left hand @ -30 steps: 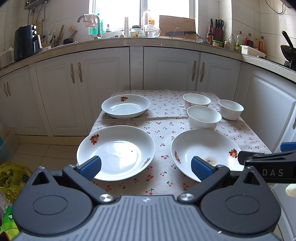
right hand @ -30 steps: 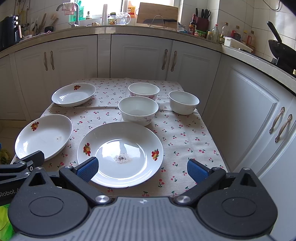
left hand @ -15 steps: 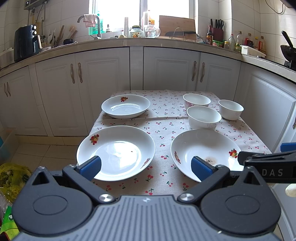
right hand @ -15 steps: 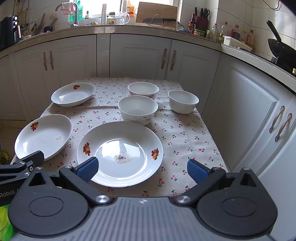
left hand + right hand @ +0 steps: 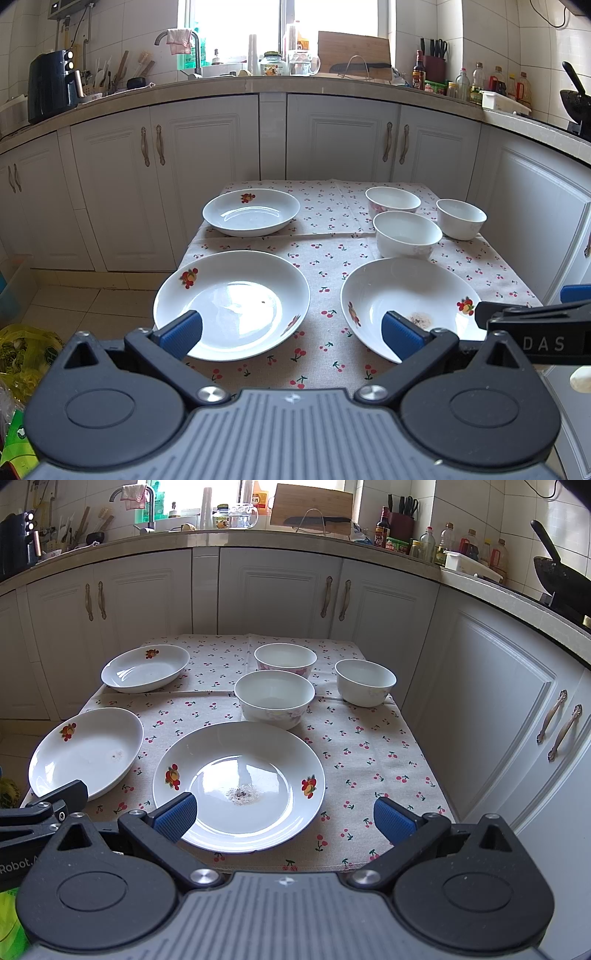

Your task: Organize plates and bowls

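Three white plates with fruit prints lie on a cherry-print tablecloth: a near left plate [image 5: 232, 302], a near right plate [image 5: 406, 306] with a brown stain, and a far left plate [image 5: 251, 212]. Three white bowls [image 5: 406, 234] stand at the far right, apart from each other. My left gripper [image 5: 291, 332] is open and empty above the table's near edge, between the two near plates. My right gripper [image 5: 284, 816] is open and empty over the near edge of the stained plate [image 5: 240, 782]. The bowls [image 5: 275, 698] show beyond it.
White kitchen cabinets [image 5: 332, 140] stand behind and to the right of the table [image 5: 325, 277]. The counter holds a sink tap, bottles, a knife block and a black appliance [image 5: 51, 86]. A yellow bag [image 5: 26, 350] lies on the floor at left.
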